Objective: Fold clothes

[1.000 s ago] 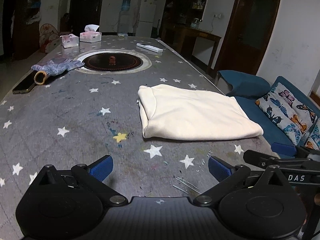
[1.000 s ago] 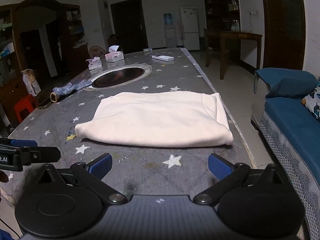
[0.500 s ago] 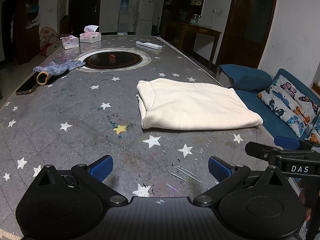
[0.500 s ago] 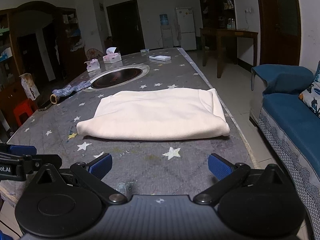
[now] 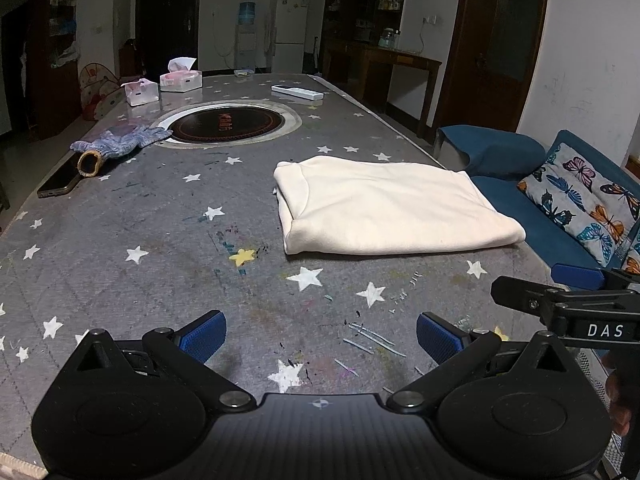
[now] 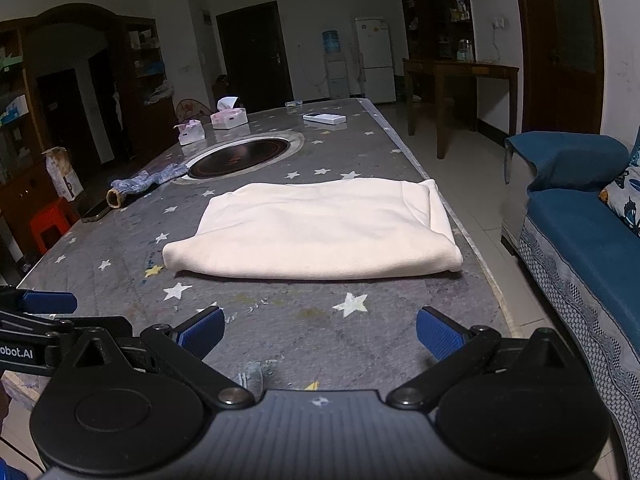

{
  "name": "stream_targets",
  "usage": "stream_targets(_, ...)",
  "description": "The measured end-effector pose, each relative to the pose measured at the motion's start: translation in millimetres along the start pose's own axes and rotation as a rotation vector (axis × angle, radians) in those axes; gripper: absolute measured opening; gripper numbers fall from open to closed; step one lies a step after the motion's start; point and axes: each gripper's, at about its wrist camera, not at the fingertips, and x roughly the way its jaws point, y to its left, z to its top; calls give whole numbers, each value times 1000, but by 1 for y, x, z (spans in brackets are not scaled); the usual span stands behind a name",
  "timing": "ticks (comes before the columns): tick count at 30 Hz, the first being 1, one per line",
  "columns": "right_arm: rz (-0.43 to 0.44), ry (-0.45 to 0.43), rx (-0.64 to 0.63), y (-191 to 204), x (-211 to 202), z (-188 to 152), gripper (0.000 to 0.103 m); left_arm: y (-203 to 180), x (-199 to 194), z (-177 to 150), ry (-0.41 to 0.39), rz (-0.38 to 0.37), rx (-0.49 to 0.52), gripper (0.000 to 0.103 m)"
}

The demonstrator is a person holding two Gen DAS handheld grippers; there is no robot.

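From the left wrist we see our left gripper with its blue fingers spread wide and nothing between them, held above the near end of the starred table. The folded cream garment lies flat ahead and to the right, near the table's right edge, well apart from the fingers. Farther off sit a glove, a phone just beside it, a round cooktop, two tissue boxes and a remote. A sofa stands beyond the edge.

From the right wrist, our right gripper is likewise spread and empty above the table's near end. The garment lies straight ahead, its right end close to the table edge.
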Motion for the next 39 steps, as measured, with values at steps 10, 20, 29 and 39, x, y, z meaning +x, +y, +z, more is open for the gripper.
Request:
stream_targets(10, 0, -2, -5, 2, -1, 0, 103, -2, 0, 0, 1, 4, 11, 103)
stream_targets(20, -3, 8, 1, 1, 5, 2, 103, -2, 8, 6, 14, 4, 16, 103)
stream_targets(29, 0, 19, -2, -1, 11, 6, 103, -3, 16, 10, 30, 4, 17, 103)
stream_targets(39, -1, 35, -6, -2, 21, 10, 103, -1, 27, 18, 40, 2, 16, 103)
